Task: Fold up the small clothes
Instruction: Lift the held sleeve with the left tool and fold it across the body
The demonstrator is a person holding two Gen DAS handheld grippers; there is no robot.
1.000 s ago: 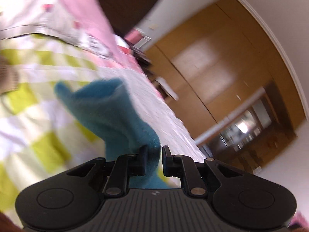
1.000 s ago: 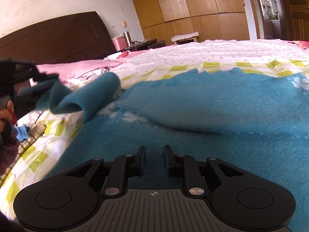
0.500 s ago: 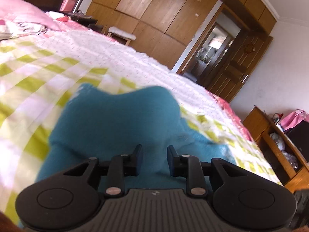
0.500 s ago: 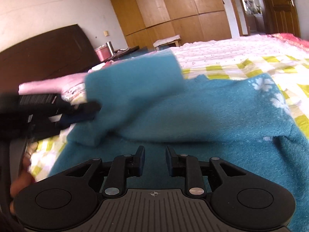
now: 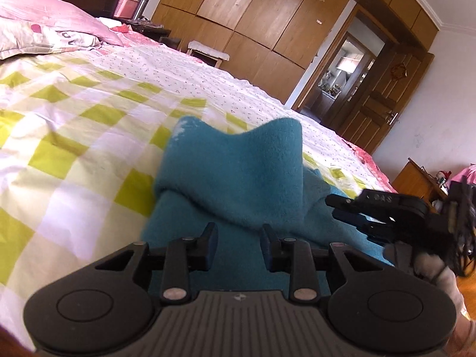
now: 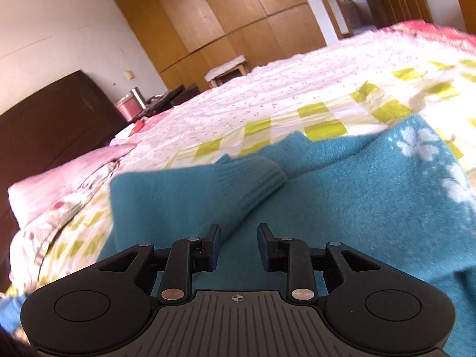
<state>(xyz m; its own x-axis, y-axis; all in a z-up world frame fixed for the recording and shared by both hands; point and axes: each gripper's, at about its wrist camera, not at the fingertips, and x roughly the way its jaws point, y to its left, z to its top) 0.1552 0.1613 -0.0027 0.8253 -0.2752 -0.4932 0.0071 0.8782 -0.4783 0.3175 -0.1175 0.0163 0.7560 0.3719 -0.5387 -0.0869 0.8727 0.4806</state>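
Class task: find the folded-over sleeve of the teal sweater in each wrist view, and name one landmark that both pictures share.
Left wrist: the sleeve humps up at centre, just beyond the left gripper.
Right wrist: the sleeve lies left of centre, its ribbed cuff pointing right, ahead of the right gripper.
Shared landmark: the white-topped stool by the wardrobe.

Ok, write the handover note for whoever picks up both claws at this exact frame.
Left claw: open, empty, just above the teal sweater.
Right claw: open, empty, over the same sweater.
The sweater lies on the checked bedspread; one sleeve is folded across the body.
Left to do: the remaining folds; how many cannot be judged from these close views.
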